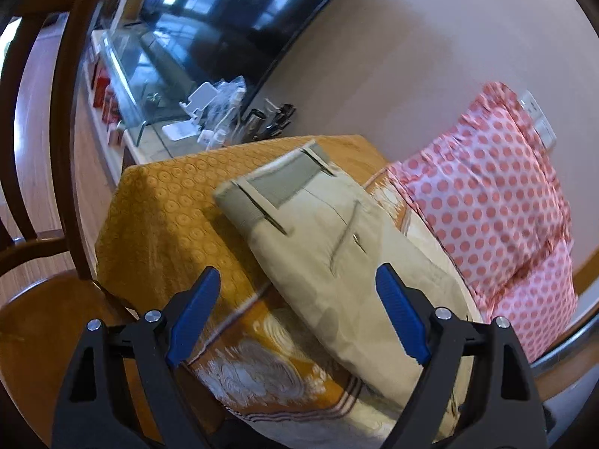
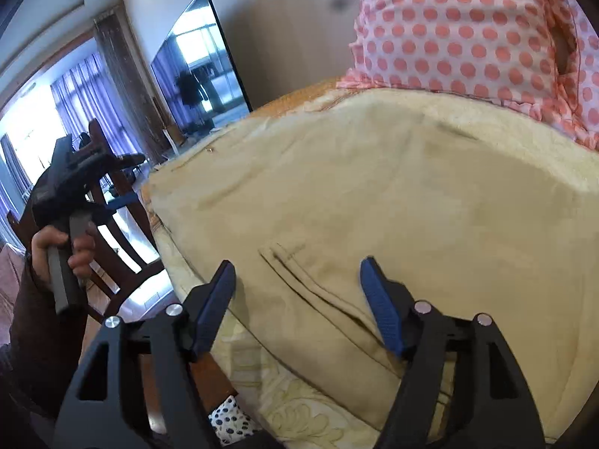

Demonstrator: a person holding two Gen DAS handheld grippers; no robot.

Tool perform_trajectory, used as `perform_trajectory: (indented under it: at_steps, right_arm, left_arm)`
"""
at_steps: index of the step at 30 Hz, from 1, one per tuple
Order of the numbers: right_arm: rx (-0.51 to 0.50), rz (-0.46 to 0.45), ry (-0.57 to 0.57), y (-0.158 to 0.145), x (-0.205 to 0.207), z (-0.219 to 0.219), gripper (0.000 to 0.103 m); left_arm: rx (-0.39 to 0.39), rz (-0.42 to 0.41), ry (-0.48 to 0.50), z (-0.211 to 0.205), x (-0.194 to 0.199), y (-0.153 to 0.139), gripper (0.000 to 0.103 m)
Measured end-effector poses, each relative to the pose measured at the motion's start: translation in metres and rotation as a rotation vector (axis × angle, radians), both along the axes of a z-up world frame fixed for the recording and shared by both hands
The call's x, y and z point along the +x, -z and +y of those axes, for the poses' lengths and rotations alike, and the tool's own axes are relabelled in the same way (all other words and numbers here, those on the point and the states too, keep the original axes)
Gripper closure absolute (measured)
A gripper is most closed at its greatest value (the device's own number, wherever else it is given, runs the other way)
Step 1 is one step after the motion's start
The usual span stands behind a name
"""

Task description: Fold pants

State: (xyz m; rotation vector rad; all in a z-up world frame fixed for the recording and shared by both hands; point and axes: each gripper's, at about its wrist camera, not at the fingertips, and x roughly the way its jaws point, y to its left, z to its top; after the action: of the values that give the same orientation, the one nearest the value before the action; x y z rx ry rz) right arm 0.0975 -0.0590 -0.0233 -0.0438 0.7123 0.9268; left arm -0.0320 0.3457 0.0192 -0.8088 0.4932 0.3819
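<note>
Khaki pants, folded on the orange-clothed counter beside a polka-dot pillow, with left hand-held gripper and right hand-held gripper both released; layers could be dragged apart if pinched shallowly.

Both wrist views face the pants closely, from opposite ends.

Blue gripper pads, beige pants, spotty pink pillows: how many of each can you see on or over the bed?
Blue pads: 4, two on the left gripper and two on the right gripper, both open.
Beige pants: 1, folded.
Pink polka-dot pillow: 1.
Total: 6.
</note>
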Motion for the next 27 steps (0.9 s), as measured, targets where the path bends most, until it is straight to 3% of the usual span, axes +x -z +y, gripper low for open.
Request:
perform_trajectory:
  at_steps: [4, 13, 19, 22, 23, 24, 25, 26, 27]
  right_arm:
    - [0.035, 0.024, 0.0, 0.0, -0.002, -0.004, 0.034]
    - [0.046, 0.02, -0.004, 0.005, -0.003, -0.002, 0.033]
    - [0.057, 0.008, -0.004, 0.008, 0.0, 0.0, 0.033]
    - [0.061, 0.003, -0.005, 0.008, 0.0, 0.0, 0.032]
    - [0.064, 0.002, -0.004, 0.008, 0.0, 0.0, 0.032]
    - [0.067, 0.001, -0.004, 0.009, -0.001, 0.0, 0.032]
    - [0.069, -0.001, -0.004, 0.009, -0.001, 0.0, 0.032]
    - [0.071, -0.001, -0.004, 0.009, -0.001, 0.0, 0.033]
    - [0.075, 0.001, -0.003, 0.008, -0.002, -0.001, 0.033]
  left_arm:
    - [-0.047, 0.0, -0.04, 0.014, 0.005, 0.003, 0.017]
    - [-0.131, 0.024, -0.018, 0.021, 0.039, 0.007, 0.017]
    - [-0.158, 0.026, 0.009, 0.002, 0.057, 0.007, 0.017]
    - [-0.132, 0.032, 0.005, -0.004, 0.063, 0.006, 0.018]
    - [-0.142, 0.025, -0.004, -0.002, 0.062, 0.007, 0.021]
    - [-0.171, 0.01, -0.019, 0.001, 0.06, 0.009, 0.034]
    - [-0.189, 0.003, -0.029, 0.004, 0.058, 0.01, 0.053]
    - [-0.201, 0.002, -0.041, 0.005, 0.057, 0.013, 0.065]
    - [-0.198, 0.009, -0.052, 0.006, 0.057, 0.014, 0.088]
